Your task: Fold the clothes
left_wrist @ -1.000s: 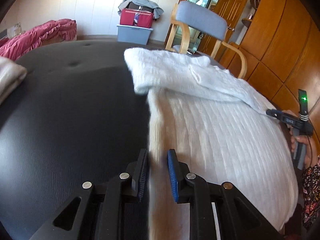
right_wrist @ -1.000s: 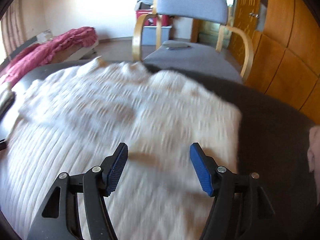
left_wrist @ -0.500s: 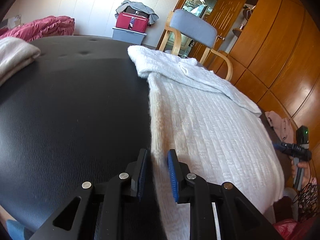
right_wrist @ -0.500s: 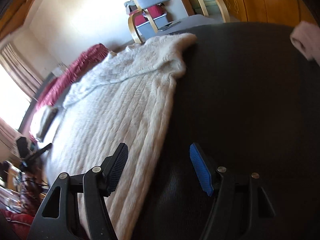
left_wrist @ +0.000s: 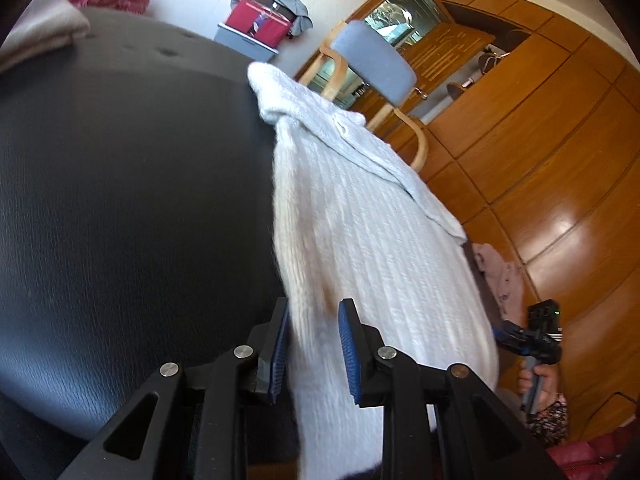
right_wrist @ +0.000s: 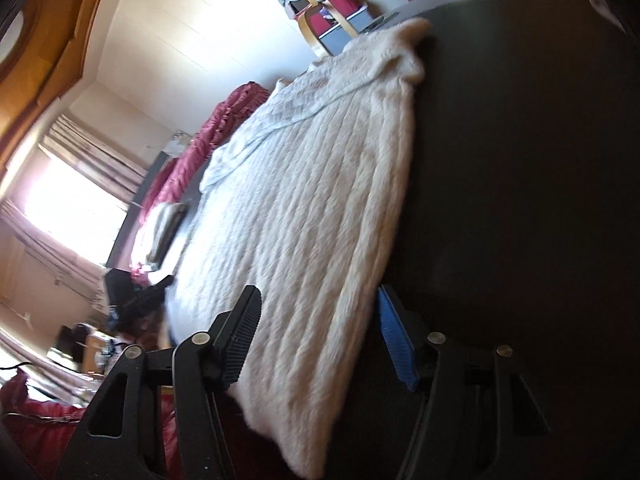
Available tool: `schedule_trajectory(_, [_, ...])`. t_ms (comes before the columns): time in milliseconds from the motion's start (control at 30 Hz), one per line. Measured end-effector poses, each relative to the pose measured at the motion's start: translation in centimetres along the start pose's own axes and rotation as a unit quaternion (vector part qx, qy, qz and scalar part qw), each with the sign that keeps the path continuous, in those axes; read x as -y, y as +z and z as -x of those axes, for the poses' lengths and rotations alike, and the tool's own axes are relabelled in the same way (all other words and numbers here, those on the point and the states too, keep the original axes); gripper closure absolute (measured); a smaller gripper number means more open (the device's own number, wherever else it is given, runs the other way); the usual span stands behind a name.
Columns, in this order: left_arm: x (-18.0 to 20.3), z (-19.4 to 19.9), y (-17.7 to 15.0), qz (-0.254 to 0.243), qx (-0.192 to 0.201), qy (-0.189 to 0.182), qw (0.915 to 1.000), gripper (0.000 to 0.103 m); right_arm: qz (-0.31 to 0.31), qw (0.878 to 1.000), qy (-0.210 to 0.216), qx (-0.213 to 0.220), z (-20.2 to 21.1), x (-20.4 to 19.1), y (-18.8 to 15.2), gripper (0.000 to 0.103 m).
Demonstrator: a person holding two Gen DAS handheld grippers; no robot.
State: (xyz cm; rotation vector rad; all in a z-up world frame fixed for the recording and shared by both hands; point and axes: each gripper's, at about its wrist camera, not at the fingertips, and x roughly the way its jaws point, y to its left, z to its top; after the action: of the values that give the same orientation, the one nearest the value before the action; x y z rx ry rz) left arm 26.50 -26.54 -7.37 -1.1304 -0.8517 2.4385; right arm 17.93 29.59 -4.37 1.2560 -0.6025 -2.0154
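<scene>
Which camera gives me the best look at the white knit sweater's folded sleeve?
The left wrist view: the folded sleeve lies sharp across the top of the white knit sweater, visible from shoulder to cuff. In the right wrist view the sleeve shows too, but farther off, foreshortened and softened by blur.

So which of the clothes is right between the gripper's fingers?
The white knit sweater spread on the black table. The folded beige garment and the pink garment lie far off at the table's edges.
</scene>
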Motion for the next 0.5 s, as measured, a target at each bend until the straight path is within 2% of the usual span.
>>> schedule_trajectory(100, [0.3,0.0,-0.4,-0.006,-0.014,-0.014,0.9998,0.080,-0.007,0.999,0.028,-0.020,-0.1,0.0,-1.0,0.053])
schedule_trajectory(200, [0.8,-0.2,-0.6,-0.014,-0.016,-0.012,0.9997,0.081,-0.016,0.998,0.049,-0.035,-0.6,0.0,-1.7,0.062])
schedule_trajectory(367, [1.5,-0.3,-1.3,-0.035,-0.022,-0.014,0.9990,0.082,-0.011,0.995,0.081,-0.059,-1.6,-0.7,-2.5,0.063])
schedule_trajectory(467, [2.0,-0.4,-1.5,-0.048,-0.027,-0.008,0.9984,0.082,0.004,0.995,0.075,-0.063,-2.3,-1.5,-2.4,0.065])
schedule_trajectory(500, [2.1,-0.3,-1.6,-0.054,-0.029,-0.001,0.9981,0.082,0.007,0.996,0.067,-0.066,-2.7,-1.8,-2.3,0.076])
